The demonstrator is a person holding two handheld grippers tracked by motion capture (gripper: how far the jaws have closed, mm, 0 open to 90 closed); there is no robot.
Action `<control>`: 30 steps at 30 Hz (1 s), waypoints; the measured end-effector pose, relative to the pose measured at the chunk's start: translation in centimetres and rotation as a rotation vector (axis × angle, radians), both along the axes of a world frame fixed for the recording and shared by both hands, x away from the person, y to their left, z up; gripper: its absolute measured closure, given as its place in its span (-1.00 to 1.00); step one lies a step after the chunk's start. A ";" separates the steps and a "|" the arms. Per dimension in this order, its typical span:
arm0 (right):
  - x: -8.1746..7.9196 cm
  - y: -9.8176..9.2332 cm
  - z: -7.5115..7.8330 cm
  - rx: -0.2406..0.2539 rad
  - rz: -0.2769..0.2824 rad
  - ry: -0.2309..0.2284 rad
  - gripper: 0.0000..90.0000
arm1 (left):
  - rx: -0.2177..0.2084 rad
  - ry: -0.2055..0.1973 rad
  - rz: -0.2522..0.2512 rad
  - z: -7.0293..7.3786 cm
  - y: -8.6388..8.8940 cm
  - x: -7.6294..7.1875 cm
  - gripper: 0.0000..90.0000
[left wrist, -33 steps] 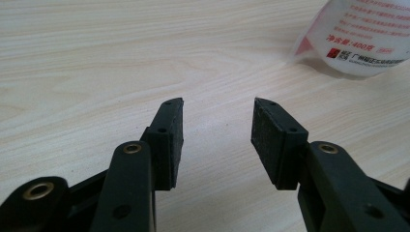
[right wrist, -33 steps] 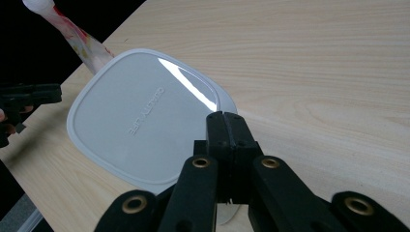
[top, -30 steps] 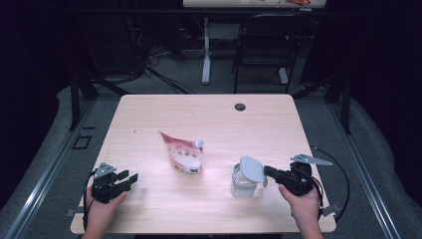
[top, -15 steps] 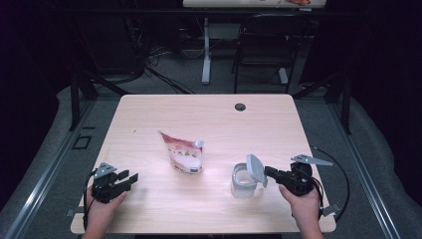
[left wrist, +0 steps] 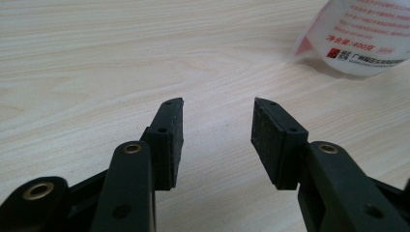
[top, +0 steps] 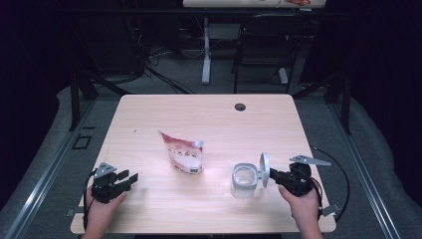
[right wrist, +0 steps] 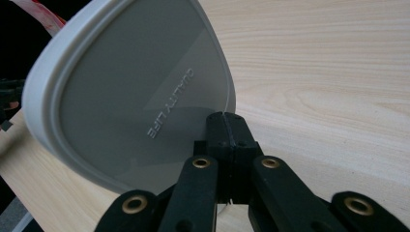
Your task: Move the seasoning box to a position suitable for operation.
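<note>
floor point(top: 174, 87): grey carpet, cables | chair point(top: 263, 50): dark, behind table | room: dim, table point(top: 209, 114) lit

Pale wood-grain desk point(top: 209, 119); grey lid point(right wrist: 130, 96) (white rim); clear jar point(top: 244, 180); white pouch point(top: 184, 154) with red print; black fingers point(left wrist: 169, 135).

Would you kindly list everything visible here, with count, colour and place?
Light wooden table: one, centre.
Red and white plastic pouch with a spout: one, mid-table.
Clear plastic container: one, open, right of the pouch.
Grey plastic lid: one, held on edge beside the container.
Black chair: one, behind the table.
Left tongs: black, open, near left corner.
Right tongs: black, shut on the lid.
Hands: two, near edge.
</note>
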State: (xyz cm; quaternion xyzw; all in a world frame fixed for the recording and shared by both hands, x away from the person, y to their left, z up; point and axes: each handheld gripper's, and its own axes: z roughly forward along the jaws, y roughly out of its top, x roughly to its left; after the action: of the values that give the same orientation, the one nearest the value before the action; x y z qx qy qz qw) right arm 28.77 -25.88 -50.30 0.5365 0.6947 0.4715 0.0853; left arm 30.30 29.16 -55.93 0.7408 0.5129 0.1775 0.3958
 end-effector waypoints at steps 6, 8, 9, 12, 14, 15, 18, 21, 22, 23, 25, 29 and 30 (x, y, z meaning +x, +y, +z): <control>0.1 -0.1 -0.2 0.005 -0.001 0.012 1.00 | -0.001 -0.001 0.000 0.0 0.0 0.0 0.22; 0.1 -0.2 -0.3 0.008 -0.001 0.015 1.00 | 0.000 -0.001 0.001 0.0 0.0 0.0 0.22; 0.1 -0.2 -0.4 0.010 -0.001 0.016 1.00 | 0.000 0.000 0.000 0.0 0.0 0.0 0.22; 0.2 -0.2 -0.6 0.008 0.003 0.023 1.00 | 0.000 -0.001 0.000 0.0 0.0 0.0 0.22; 0.2 -0.2 -0.6 0.009 -0.006 0.022 1.00 | -0.001 -0.001 0.001 0.0 0.0 0.0 0.22; 0.2 -0.2 -0.6 0.008 -0.004 0.022 1.00 | 0.000 -0.001 0.000 0.0 0.0 0.0 0.22; 0.2 -0.3 -0.7 0.002 -0.010 0.020 1.00 | 0.001 0.000 -0.001 0.0 0.1 0.0 0.22; 0.1 -0.5 -0.7 -0.007 -0.020 0.013 0.95 | 0.001 -0.001 0.002 0.0 0.1 0.0 0.22; 0.0 -0.5 -0.8 -0.015 -0.025 0.009 0.94 | 0.001 -0.001 0.001 0.0 0.1 0.0 0.22; 0.0 -0.6 -0.8 -0.027 -0.026 0.002 0.92 | 0.002 -0.001 0.002 0.0 0.1 0.0 0.22; -0.2 -0.7 -0.9 -0.063 -0.035 -0.011 0.90 | 0.005 -0.001 0.002 0.0 0.1 0.0 0.23; -0.8 -1.0 -1.3 -0.099 -0.046 -0.018 0.82 | 0.008 -0.001 0.008 0.1 0.0 0.0 0.25; -1.0 -1.1 -1.5 -0.108 -0.047 -0.022 0.81 | 0.008 0.000 0.007 0.1 0.0 0.0 0.26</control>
State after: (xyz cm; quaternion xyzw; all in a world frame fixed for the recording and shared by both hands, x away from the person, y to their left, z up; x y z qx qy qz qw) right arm 27.79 -27.00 -51.76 0.5420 0.7055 0.4369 0.1327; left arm 30.31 29.17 -55.83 0.7406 0.5148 0.1806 0.3923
